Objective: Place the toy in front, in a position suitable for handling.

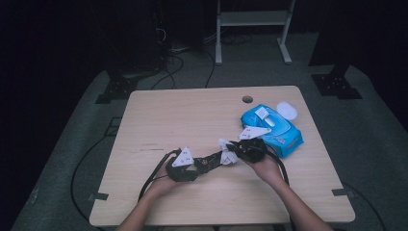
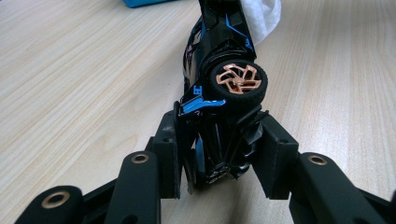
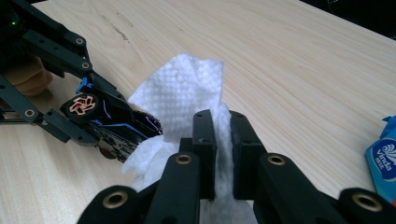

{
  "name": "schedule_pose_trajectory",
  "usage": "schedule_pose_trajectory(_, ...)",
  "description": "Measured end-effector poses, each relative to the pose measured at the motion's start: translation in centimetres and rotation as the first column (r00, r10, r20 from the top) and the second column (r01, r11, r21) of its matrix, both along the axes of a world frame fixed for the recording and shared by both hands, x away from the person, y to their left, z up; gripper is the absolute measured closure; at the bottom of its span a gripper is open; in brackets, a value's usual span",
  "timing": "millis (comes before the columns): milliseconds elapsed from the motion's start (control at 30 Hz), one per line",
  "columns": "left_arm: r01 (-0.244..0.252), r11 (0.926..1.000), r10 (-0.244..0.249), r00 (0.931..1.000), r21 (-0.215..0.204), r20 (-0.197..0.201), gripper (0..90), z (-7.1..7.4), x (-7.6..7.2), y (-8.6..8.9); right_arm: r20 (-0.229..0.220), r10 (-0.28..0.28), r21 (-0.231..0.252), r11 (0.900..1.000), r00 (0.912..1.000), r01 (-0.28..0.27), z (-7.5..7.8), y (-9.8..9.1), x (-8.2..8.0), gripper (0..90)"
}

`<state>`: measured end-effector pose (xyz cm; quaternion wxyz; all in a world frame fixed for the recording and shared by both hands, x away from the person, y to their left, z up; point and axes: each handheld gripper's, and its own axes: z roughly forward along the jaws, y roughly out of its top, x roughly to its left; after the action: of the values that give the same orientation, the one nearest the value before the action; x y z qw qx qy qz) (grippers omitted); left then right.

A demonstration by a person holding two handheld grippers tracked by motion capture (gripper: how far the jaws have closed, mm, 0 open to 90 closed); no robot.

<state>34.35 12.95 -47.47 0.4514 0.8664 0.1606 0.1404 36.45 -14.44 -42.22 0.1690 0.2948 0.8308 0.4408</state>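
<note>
A black toy car [image 1: 208,160] with blue trim and copper wheels lies on its side just over the wooden table [image 1: 192,115]. My left gripper [image 1: 196,166] is shut on one end of it. In the left gripper view the jaws of that gripper [image 2: 219,158] clamp the car [image 2: 224,70] from both sides. My right gripper [image 1: 233,153] is shut on a white wipe [image 1: 224,146], and the wipe touches the car's far end. In the right gripper view that gripper [image 3: 223,135] pinches the wipe [image 3: 187,88], which lies against the car [image 3: 112,122].
A blue pack of wipes [image 1: 272,129] lies at the right of the table, just behind my right hand, with a white lid [image 1: 287,110] beside it. A cable hole [image 1: 247,99] sits near the far edge. A white frame [image 1: 252,19] stands on the floor beyond.
</note>
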Motion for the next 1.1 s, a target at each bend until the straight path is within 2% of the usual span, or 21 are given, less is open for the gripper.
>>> schedule_pose_trajectory(267,-0.006,1.0,0.006,1.0,-0.003,-0.004,57.8,0.0,0.0,0.0,0.003,0.028,0.014,0.9995,0.9996,-0.028,-0.1,1.5,-0.4,82.5)
schedule_pose_trajectory(467,-0.006,1.0,0.006,1.0,0.001,0.0,57.8,0.0,0.0,0.0,-0.012,0.102,0.034,0.9943,0.9947,-0.101,-0.2,4.1,-1.1,82.5)
schedule_pose_trajectory(633,-0.005,1.0,0.005,1.0,0.005,0.0,57.9,0.1,-0.1,0.0,0.002,0.142,0.017,0.9898,0.9899,-0.142,-0.2,5.6,-1.6,82.4)
schedule_pose_trajectory(833,-0.005,1.0,0.005,1.0,0.006,0.004,57.9,0.1,-0.1,0.0,0.003,0.117,0.004,0.9931,0.9931,-0.117,0.0,4.6,-1.2,82.4)
schedule_pose_trajectory(867,-0.005,1.0,0.005,1.0,0.006,0.004,57.9,0.1,-0.1,0.0,0.005,0.094,-0.005,0.9956,0.9956,-0.094,0.0,3.7,-1.0,82.4)
schedule_pose_trajectory(1100,-0.007,1.0,0.007,1.0,0.004,0.005,57.9,0.0,-0.1,0.0,0.016,0.054,-0.007,0.9985,0.9984,-0.053,0.1,1.9,-0.6,82.4)
